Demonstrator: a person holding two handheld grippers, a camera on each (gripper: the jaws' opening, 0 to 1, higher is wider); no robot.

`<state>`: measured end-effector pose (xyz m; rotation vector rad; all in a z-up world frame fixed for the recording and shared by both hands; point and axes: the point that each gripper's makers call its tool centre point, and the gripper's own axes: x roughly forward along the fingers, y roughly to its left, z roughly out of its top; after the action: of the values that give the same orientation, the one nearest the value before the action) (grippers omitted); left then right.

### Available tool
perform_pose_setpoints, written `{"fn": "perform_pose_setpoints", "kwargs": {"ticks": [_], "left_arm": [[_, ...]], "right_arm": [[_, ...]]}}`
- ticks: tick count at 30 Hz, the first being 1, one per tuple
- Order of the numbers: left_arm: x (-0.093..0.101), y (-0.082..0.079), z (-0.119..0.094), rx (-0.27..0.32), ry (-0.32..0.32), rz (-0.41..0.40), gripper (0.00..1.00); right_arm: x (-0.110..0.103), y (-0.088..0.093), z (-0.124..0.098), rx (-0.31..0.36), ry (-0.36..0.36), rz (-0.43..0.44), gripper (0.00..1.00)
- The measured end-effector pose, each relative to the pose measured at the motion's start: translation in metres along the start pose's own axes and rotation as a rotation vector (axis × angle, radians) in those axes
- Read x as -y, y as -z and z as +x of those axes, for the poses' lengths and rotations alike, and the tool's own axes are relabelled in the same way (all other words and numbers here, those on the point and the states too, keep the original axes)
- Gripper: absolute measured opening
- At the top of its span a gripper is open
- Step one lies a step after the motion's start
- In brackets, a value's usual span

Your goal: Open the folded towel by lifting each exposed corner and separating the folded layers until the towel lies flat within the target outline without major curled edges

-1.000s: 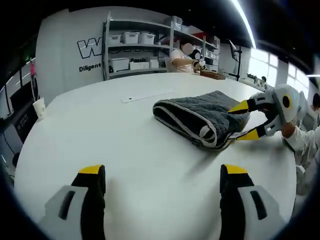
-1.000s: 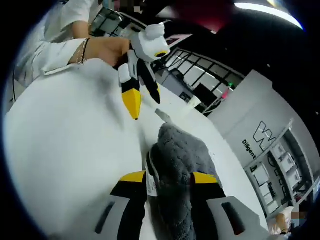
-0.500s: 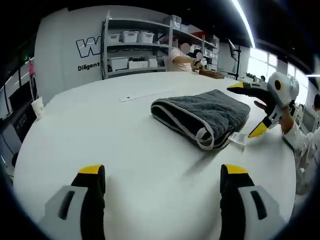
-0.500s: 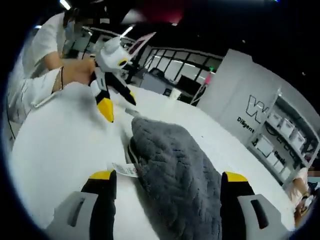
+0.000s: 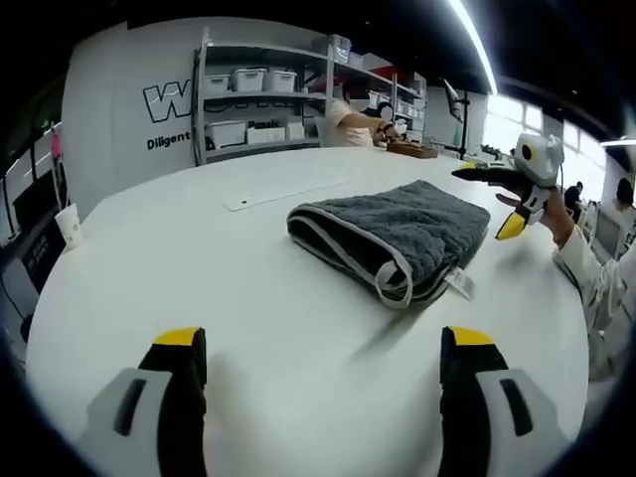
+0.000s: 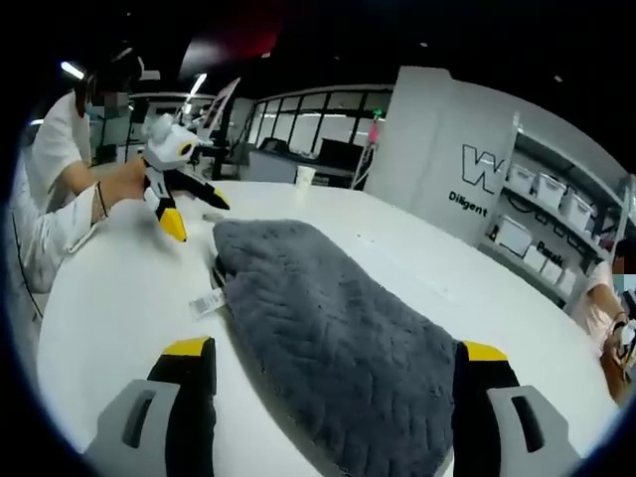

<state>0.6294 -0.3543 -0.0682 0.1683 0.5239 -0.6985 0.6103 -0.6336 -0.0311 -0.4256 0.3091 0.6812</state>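
A round white desk is sitting in a large workroom. Behind it, metal shelving is holding white bins against a white wall panel with dark lettering. A ceiling light strip is glowing overhead, and daylight is coming through windows at the side.

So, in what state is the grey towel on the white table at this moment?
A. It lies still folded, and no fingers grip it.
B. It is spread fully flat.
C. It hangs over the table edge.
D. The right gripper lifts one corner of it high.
A: the towel lies folded in layers on the table, and both the left gripper and the right gripper are open and apart from it.
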Motion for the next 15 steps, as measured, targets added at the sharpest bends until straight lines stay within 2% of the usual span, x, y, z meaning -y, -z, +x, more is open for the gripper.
{"fn": "perform_pose_setpoints", "kwargs": {"ticks": [7,10,15], "left_arm": [[0.001,0.001,0.0,-0.014,-0.001,0.014,0.97],[0.0,0.002,0.0,-0.017,-0.006,0.014,0.97],[0.0,0.001,-0.001,-0.018,-0.011,0.012,0.99]], "right_arm": [[0.004,0.016,-0.005,-0.033,-0.034,0.021,0.99],[0.003,0.017,-0.007,-0.019,-0.067,0.059,0.99],[0.004,0.021,-0.008,-0.034,-0.062,0.059,0.99]]}}
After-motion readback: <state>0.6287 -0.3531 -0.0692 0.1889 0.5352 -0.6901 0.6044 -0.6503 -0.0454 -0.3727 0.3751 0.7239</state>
